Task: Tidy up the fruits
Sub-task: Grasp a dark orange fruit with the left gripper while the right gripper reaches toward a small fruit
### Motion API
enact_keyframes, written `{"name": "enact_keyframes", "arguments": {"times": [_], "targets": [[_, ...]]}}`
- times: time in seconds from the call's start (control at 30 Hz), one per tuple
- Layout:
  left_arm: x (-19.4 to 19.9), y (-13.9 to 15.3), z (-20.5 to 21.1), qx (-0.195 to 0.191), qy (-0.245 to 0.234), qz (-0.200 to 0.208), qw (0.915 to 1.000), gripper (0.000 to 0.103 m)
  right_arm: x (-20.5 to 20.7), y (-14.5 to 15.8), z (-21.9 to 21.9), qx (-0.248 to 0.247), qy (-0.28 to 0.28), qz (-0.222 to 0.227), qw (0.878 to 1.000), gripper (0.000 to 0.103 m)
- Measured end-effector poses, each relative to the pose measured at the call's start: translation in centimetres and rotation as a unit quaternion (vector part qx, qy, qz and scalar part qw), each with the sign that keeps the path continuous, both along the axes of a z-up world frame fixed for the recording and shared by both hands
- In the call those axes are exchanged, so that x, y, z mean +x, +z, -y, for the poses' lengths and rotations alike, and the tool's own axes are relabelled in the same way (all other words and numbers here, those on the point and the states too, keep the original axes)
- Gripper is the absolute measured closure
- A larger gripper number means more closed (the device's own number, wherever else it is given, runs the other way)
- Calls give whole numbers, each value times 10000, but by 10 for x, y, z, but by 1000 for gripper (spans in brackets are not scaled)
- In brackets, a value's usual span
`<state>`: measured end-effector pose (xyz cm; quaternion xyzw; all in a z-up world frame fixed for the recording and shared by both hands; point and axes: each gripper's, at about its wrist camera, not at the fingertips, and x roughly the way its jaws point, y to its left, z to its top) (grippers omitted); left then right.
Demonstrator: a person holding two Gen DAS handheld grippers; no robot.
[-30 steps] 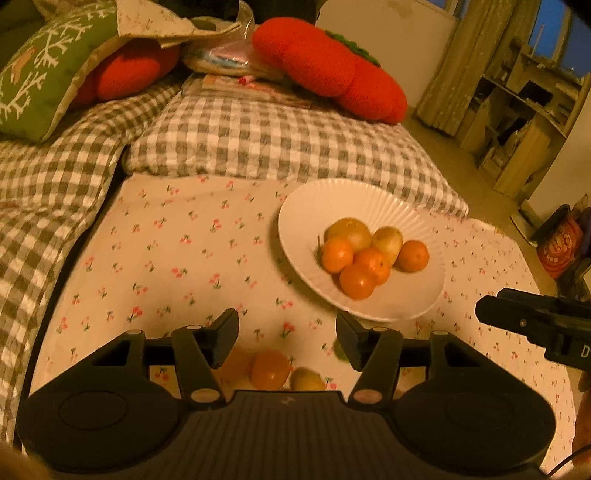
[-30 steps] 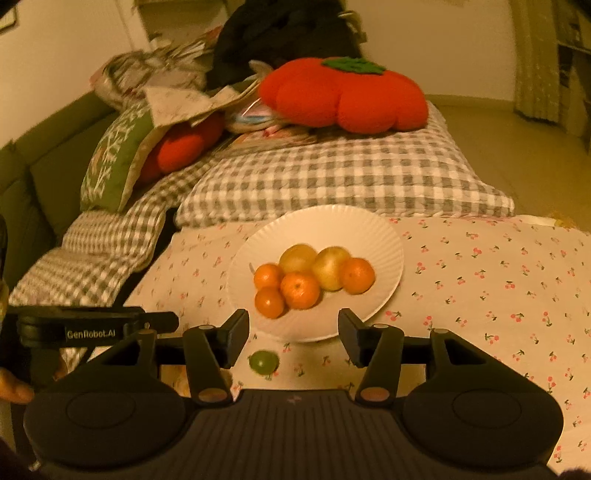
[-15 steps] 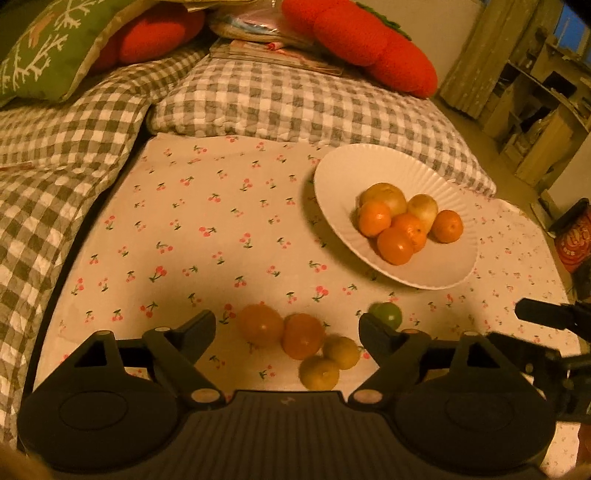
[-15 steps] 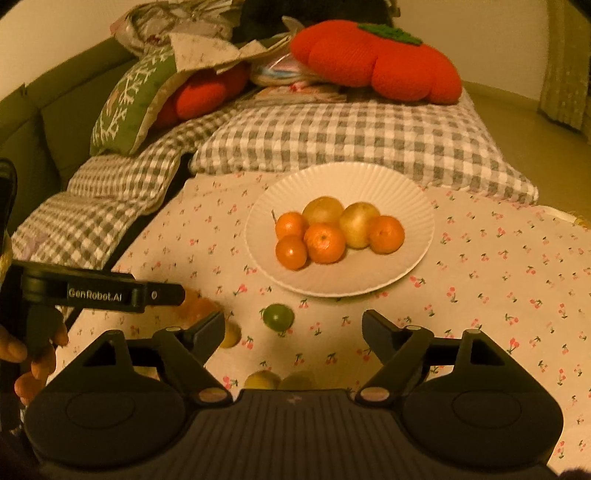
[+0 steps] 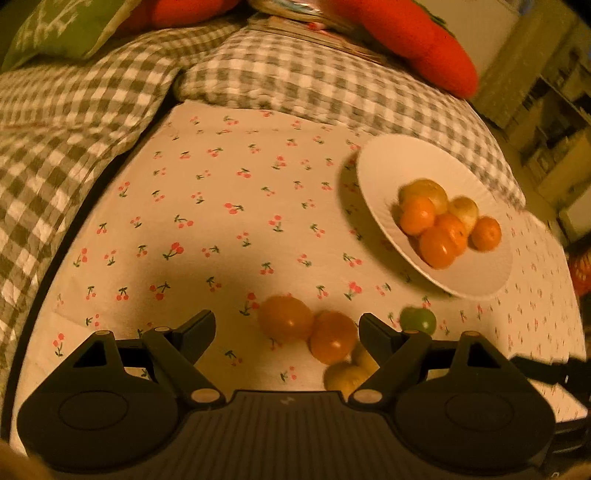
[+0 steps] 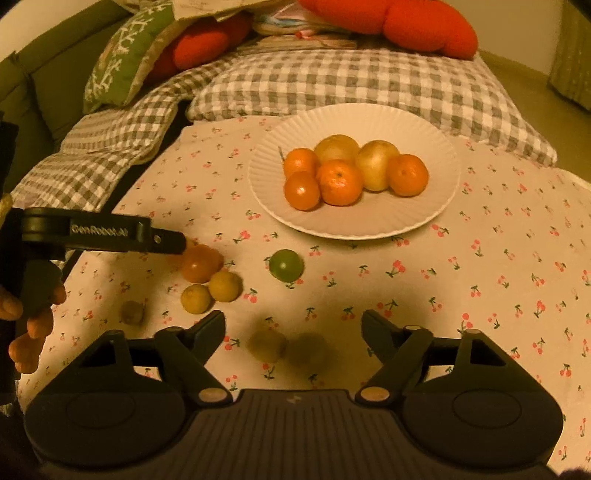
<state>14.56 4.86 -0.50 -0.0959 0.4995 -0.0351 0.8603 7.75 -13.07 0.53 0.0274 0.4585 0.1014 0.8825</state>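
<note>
A white fluted plate holds several oranges and two yellow fruits. Loose fruit lies on the cherry-print cloth in front of it: a green lime, two orange fruits, two small yellow ones and darker ones in shadow. My left gripper is open and empty, just above the two orange fruits. My right gripper is open and empty, above the shadowed fruits. The left gripper also shows in the right wrist view.
Grey checked pillows lie behind the plate. Red plush cushions and a green patterned cushion lie further back. A checked blanket borders the cloth on the left. Shelves stand at the far right.
Both grippers have drawn back and tilted down, so more loose fruit shows in front of the plate. The left gripper has shifted left. Both stay open.
</note>
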Motion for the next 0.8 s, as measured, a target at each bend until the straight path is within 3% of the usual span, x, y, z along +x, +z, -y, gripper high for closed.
{"name": "enact_keyframes", "arguments": {"times": [0.17,0.47,0.6,0.8], "targets": [[6,-8,-10,-249,299,-97,9992,37,4,-6,5,70,-184,-156,9997,47],[10,-17,-6,-446,418,-105,9981,51,6,-13,4,46,-216,-309,9993,54],[10,-17,-9,-668,466,-148,9966,63,7,-16,3,36,-211,-354,9991,56],[10,-21,-23,-1015,775,-244,9915,64,8,-21,2,-40,-175,-392,9991,64]]}}
